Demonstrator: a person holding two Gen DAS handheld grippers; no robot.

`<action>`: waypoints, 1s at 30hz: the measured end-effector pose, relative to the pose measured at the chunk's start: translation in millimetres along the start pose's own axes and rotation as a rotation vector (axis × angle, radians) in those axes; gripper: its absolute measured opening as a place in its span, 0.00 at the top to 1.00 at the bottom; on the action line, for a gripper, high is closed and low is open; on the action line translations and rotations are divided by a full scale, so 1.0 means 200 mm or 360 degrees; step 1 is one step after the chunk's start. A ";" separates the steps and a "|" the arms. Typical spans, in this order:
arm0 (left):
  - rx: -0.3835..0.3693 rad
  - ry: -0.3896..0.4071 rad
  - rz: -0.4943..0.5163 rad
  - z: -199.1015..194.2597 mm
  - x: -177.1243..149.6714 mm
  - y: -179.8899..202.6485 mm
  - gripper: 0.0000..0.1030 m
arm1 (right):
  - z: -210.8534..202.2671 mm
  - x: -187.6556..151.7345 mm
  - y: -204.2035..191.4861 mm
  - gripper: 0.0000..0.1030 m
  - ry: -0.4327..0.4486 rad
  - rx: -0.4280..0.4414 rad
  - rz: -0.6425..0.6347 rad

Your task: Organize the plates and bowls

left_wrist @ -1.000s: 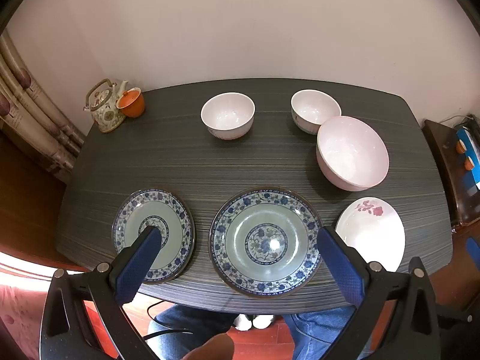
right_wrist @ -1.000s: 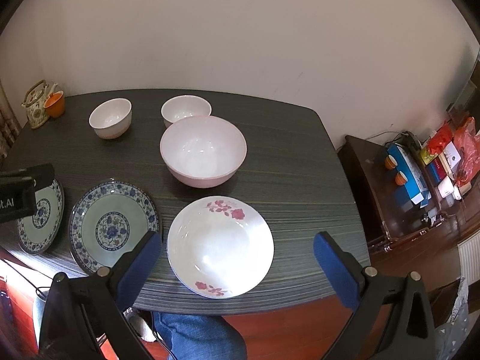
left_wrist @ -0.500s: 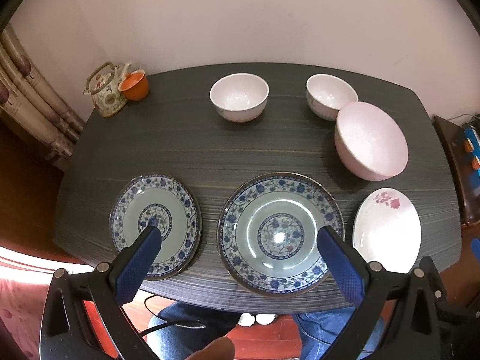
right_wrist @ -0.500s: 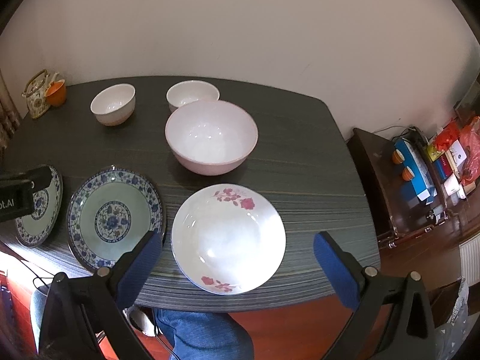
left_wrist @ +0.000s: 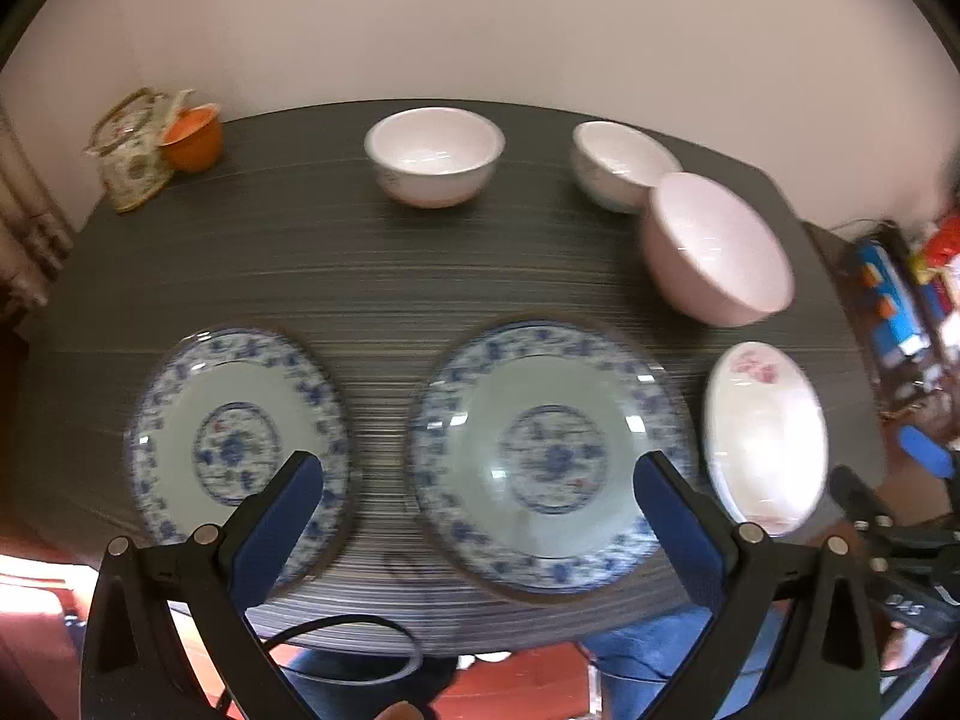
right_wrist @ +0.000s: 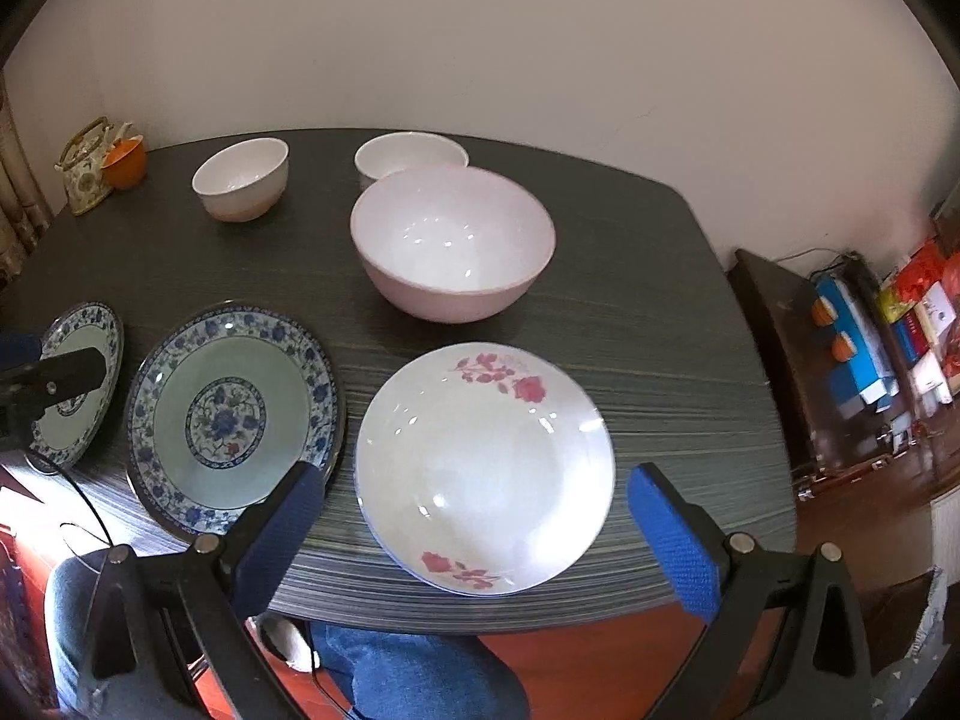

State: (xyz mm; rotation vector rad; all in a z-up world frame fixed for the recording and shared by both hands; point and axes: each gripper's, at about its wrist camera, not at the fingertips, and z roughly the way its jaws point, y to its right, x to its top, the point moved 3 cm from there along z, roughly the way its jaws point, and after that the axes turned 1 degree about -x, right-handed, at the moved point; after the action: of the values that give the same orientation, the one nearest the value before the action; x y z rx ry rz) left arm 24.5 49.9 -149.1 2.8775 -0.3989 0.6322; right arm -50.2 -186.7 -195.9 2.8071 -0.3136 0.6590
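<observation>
On the dark table lie a small blue-patterned plate, a larger blue-patterned plate and a white plate with red roses. Behind them stand a large pink bowl and two small white bowls. My left gripper is open and empty, above the table's near edge between the two blue plates. My right gripper is open and empty, its fingers on either side of the rose plate, above it.
A patterned teapot and an orange cup stand at the far left corner. A low dark side cabinet with boxes stands right of the table. The person's knees in jeans are under the near edge.
Both grippers have moved forward and lower towards the table; the plates look bigger. The left view has swung to the right. Nothing on the table has moved.
</observation>
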 end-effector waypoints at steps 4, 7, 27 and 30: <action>0.0031 -0.0001 0.0004 0.03 -0.09 -0.05 0.00 | 0.03 -0.05 -0.03 0.00 -0.0012 0.0068 -0.0032; 0.0050 -0.0006 -0.0032 0.05 -0.21 -0.10 0.00 | 0.07 -0.11 -0.04 0.00 -0.0024 0.0112 -0.0033; 0.0298 -0.0034 -0.0274 0.04 -0.18 -0.67 0.02 | 0.08 0.10 -0.48 0.00 -0.0056 0.0197 -0.0380; 0.0331 -0.0066 -0.0407 0.04 -0.18 -0.91 0.02 | 0.04 0.17 -0.71 0.00 -0.0055 0.0357 -0.0419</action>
State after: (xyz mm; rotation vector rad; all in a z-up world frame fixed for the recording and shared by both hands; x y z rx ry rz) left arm 50.0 229.0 -190.5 3.0681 0.0342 0.6007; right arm 20.3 -60.2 -213.2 2.9975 0.1326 0.6187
